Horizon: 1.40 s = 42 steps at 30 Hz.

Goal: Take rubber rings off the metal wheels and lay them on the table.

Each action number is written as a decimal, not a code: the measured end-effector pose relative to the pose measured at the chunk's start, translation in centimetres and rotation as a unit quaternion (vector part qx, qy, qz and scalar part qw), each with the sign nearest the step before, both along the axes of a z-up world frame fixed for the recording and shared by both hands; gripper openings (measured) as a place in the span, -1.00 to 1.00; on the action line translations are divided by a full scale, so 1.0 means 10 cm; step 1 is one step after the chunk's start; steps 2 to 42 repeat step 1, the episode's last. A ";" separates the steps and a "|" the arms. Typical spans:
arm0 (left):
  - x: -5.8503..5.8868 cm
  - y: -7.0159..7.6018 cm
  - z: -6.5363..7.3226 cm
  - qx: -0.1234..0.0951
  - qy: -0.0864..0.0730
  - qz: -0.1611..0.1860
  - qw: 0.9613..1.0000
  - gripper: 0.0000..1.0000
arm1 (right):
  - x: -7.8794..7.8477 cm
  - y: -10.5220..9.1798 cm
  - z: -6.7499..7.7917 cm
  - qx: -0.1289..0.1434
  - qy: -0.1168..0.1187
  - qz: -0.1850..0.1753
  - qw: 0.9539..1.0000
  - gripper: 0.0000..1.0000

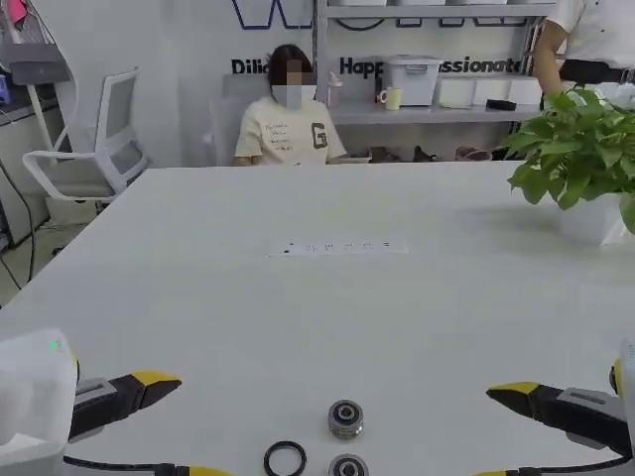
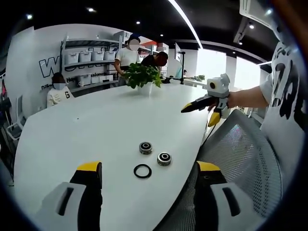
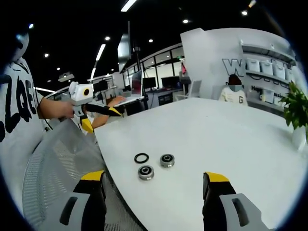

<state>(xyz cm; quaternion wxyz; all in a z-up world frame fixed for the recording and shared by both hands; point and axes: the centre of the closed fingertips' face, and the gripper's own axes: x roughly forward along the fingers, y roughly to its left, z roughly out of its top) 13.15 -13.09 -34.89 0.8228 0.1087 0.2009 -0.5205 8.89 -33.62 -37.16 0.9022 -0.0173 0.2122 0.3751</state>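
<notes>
- Left gripper (image 2: 148, 166), right gripper (image 3: 155, 176): jaws spread, holding nothing.
- 2 metal wheels (image 1: 345, 417) lie between them; 1 loose rubber ring (image 1: 285, 458) lies toward the left gripper.

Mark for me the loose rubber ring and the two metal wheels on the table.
loose rubber ring (image 2: 135, 171): left gripper view, left arc of its black band.
wheel farther from the edge (image 1: 345, 417): head view, its centre hub.
wheel nearer the edge (image 3: 146, 172): right gripper view, its centre hub.
</notes>
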 end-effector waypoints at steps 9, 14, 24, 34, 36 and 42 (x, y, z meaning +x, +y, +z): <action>0.00 0.00 0.00 0.000 0.000 0.000 1.000 0.53 | 0.00 -0.01 0.00 -0.001 0.000 -0.001 1.000 0.64; 0.00 0.00 0.00 0.000 0.000 0.000 1.000 0.53 | 0.00 -0.01 0.00 -0.001 0.000 -0.001 1.000 0.64; 0.00 0.00 0.00 0.000 0.000 0.000 1.000 0.53 | 0.00 -0.01 0.00 -0.001 0.000 -0.001 1.000 0.64; 0.00 0.00 0.00 0.000 0.000 0.000 1.000 0.53 | 0.00 -0.01 0.00 -0.001 0.000 -0.001 1.000 0.64; 0.00 0.00 0.00 0.000 0.000 0.000 1.000 0.53 | 0.00 -0.01 0.00 -0.001 0.000 -0.001 1.000 0.64; 0.00 0.00 0.00 0.000 0.000 0.000 1.000 0.53 | 0.00 -0.01 0.00 -0.001 0.000 -0.001 1.000 0.64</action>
